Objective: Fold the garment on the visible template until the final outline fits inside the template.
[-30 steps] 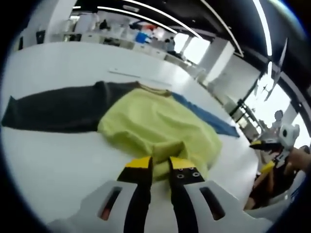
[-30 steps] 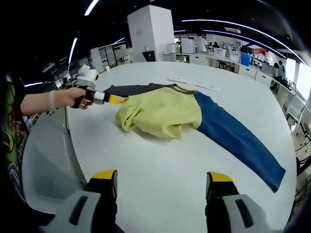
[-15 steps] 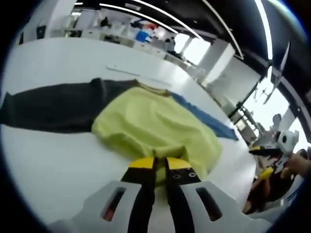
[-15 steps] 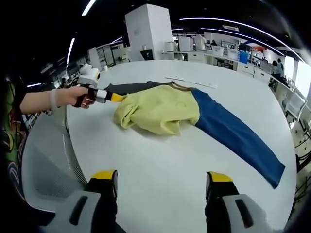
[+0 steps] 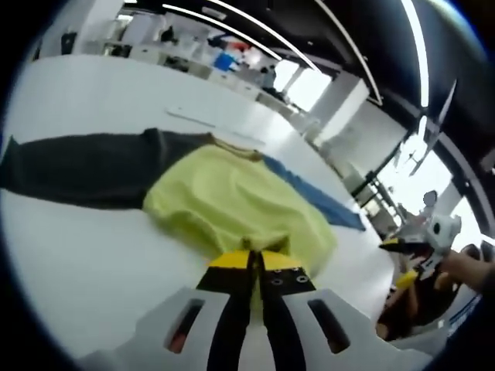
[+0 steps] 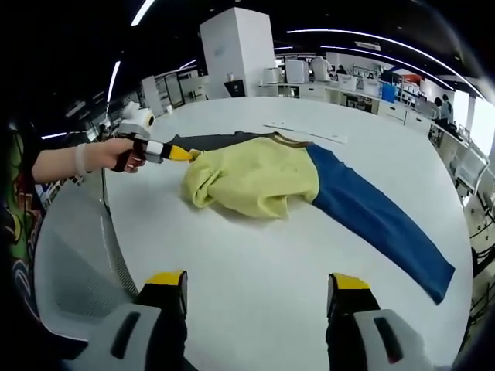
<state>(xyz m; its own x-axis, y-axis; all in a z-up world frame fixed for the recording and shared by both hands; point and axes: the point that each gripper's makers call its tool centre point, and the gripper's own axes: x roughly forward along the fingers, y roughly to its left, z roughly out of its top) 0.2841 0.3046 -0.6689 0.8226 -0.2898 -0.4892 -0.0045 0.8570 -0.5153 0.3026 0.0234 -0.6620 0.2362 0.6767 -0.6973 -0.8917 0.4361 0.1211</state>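
Surface: white table (image 6: 255, 263) in a lab-like room with ceiling strip lights; the table ran across the centre of both views.
Garment: shirt (image 6: 251, 179) with a yellow body lay at the centre of the right gripper view, bunched and rumpled rather than flat; in the left gripper view it (image 5: 232, 201) sat at centre, just above the jaws.
Sleeves: blue sleeve (image 6: 379, 220) stretched unfolded toward the lower right of the right gripper view; dark grey sleeve (image 5: 77, 170) stretched unfolded toward the left of the left gripper view.
Template: no outline could be told apart on the table.
Left gripper: left gripper (image 5: 254, 261) at lower centre of its view, jaws pressed together at the near yellow edge; whether cloth lay pinched between them could not be told. It (image 6: 186, 155) also showed at upper left of the right gripper view, held by a hand (image 6: 116, 154).
Right gripper: right gripper (image 6: 255, 282) at the bottom of its view, jaws wide apart, empty, well short of the shirt.
Progress: judged early; body gathered, both sleeves not yet folded in, final outline not reached.
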